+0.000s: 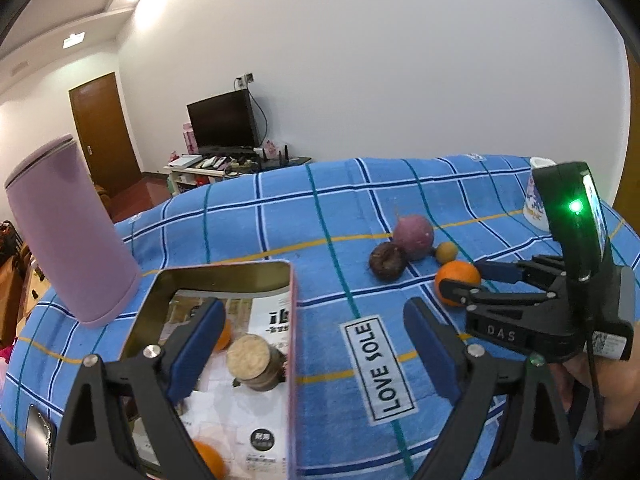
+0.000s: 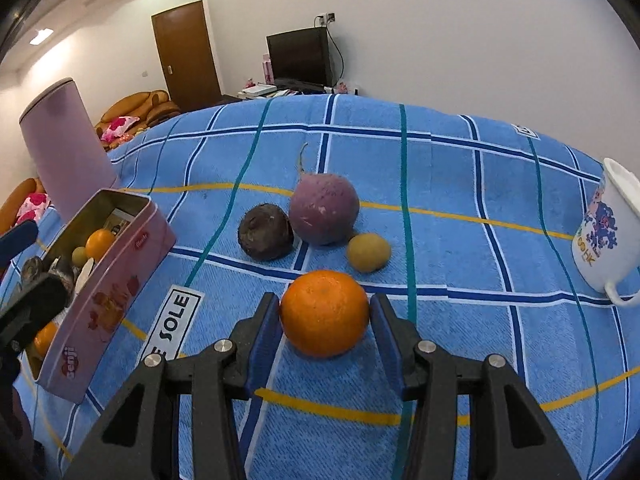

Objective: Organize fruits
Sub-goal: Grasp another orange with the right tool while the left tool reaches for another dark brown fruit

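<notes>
An orange rests on the blue checked cloth, and my right gripper is shut on it, one blue pad against each side. Just behind lie a dark brown fruit, a big purple round one and a small yellowish one. The left wrist view shows the same orange between the right gripper's fingers. My left gripper is wide open and holds nothing. It straddles the right wall of the pink tin, which holds oranges and other fruit.
A tall lilac cylinder stands behind the tin at the left. A white printed mug sits at the right edge of the cloth. A dark phone lies at the near left corner. A hand holds the right gripper.
</notes>
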`<act>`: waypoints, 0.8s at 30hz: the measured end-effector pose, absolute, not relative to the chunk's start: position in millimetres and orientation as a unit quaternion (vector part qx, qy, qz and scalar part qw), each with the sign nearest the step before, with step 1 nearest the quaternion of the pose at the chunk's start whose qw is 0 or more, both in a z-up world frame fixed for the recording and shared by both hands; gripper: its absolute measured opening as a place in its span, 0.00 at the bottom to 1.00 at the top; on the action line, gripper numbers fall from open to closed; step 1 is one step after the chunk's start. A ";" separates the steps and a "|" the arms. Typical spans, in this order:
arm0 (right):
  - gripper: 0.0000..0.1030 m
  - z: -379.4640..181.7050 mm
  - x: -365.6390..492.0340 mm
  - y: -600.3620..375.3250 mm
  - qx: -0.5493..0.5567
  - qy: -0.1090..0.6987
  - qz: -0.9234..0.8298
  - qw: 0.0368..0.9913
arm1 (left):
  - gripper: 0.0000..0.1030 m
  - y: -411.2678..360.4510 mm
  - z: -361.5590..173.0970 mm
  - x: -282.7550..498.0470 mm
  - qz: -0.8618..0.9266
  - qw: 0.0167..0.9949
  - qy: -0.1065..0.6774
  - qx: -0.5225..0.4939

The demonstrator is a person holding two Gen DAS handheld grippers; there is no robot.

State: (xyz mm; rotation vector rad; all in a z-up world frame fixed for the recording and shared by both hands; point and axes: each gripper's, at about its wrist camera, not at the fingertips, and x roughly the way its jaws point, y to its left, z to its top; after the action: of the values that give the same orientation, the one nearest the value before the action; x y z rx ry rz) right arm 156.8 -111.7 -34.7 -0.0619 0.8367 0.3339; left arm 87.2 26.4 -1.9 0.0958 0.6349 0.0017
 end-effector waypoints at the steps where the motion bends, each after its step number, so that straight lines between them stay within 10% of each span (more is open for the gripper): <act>1: 0.48 -35.0 157.5 -113.8 -0.023 0.405 0.164 0.899 | 0.90 24.6 -2.7 89.1 -0.002 0.948 0.314 0.047; 24: 0.47 -21.7 151.6 -130.8 0.010 0.370 0.160 0.915 | 0.90 -2.3 -13.5 121.1 -0.007 0.942 0.333 0.045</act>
State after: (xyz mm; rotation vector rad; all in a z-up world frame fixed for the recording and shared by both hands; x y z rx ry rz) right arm 151.6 -130.8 -21.7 0.0201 0.7606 0.3293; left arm 121.1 -2.3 -13.5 0.0909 0.6786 -0.0137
